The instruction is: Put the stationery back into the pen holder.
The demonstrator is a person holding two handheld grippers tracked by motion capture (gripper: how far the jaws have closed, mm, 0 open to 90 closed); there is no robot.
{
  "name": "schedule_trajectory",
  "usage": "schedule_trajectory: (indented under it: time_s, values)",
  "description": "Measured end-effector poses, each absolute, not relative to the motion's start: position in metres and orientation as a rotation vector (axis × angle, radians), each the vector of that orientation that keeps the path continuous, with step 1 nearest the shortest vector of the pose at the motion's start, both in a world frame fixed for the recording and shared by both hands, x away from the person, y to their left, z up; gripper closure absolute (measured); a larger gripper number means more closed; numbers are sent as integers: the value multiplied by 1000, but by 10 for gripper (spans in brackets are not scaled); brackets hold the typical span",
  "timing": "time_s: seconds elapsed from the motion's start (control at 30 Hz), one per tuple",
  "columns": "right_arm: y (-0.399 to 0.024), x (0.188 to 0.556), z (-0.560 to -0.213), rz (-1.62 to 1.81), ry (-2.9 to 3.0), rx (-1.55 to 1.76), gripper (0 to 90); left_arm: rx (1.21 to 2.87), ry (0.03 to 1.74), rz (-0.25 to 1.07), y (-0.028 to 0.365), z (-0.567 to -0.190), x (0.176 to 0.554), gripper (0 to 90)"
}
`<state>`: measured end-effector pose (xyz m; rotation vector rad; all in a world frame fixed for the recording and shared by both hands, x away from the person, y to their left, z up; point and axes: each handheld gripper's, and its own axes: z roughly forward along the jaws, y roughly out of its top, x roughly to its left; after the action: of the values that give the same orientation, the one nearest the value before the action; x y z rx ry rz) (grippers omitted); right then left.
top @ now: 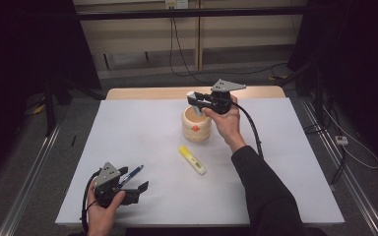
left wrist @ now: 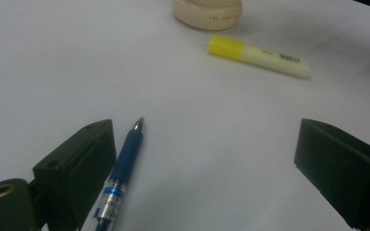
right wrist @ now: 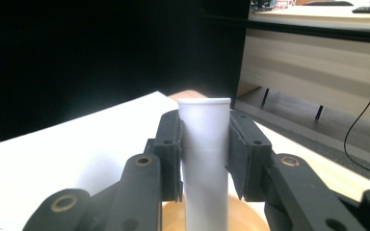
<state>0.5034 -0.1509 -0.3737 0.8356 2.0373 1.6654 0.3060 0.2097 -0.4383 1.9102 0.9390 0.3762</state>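
While the left claw (top: pixel 134 189) sits spread apart on the desk (top: pixel 142 147) beside a blue pen (left wrist: pixel 120 171), the right claw (top: pixel 195 102) clamps an upright white tube (right wrist: pixel 204 159) above the wooden cup (top: pixel 196 126).

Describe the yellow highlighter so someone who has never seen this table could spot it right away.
On the white table, look just in front of the round wooden pot. The highlighter lies flat and slanted there, stubby, pale yellow with a brighter yellow cap, unlike the slim blue pen nearer the front left.
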Motion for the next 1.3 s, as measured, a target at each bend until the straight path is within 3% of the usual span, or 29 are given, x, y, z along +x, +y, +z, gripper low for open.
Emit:
schedule_trajectory:
  time_s: [1.1, 1.3]
  values:
    - [-162, 496, -409, 1629, 2085, 847, 676, 1912, 937, 376, 209, -438, 306, 75]
    - [-165, 493, -405, 1638, 2057, 881, 473, 1910, 939, 375, 209, -438, 306, 75]
